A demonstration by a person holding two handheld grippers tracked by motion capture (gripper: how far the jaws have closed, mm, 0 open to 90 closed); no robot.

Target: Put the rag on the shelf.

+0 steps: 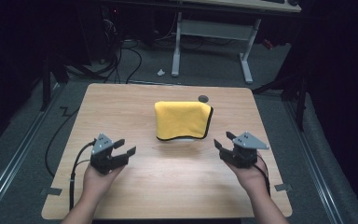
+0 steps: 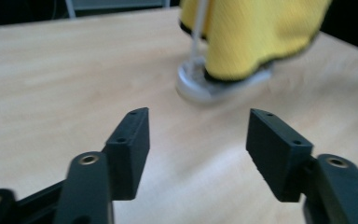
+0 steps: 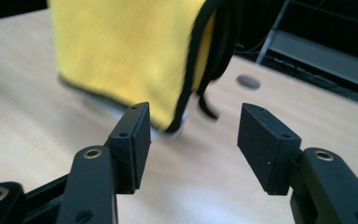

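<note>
A yellow cloth (image 1: 182, 119) with a black edge hangs draped over a small stand in the middle of the wooden table (image 1: 168, 191). The stand's round pale base (image 2: 200, 86) sticks out under the cloth (image 2: 251, 32). My left gripper (image 1: 127, 146) is held low over the table, left of the cloth and nearer to me. It is open, and nothing is between its pads (image 2: 198, 116). My right gripper (image 1: 222, 140) mirrors it on the cloth's right, open and empty (image 3: 193, 109). It faces the cloth's black-edged corner (image 3: 126, 51).
A dark round cap (image 1: 203, 98) sits in the table top just behind the cloth. Beyond the table's far edge stands a white desk frame (image 1: 209, 32) on grey carpet, with cables (image 1: 121, 56) on the floor at the left. Each gripper trails a black cable.
</note>
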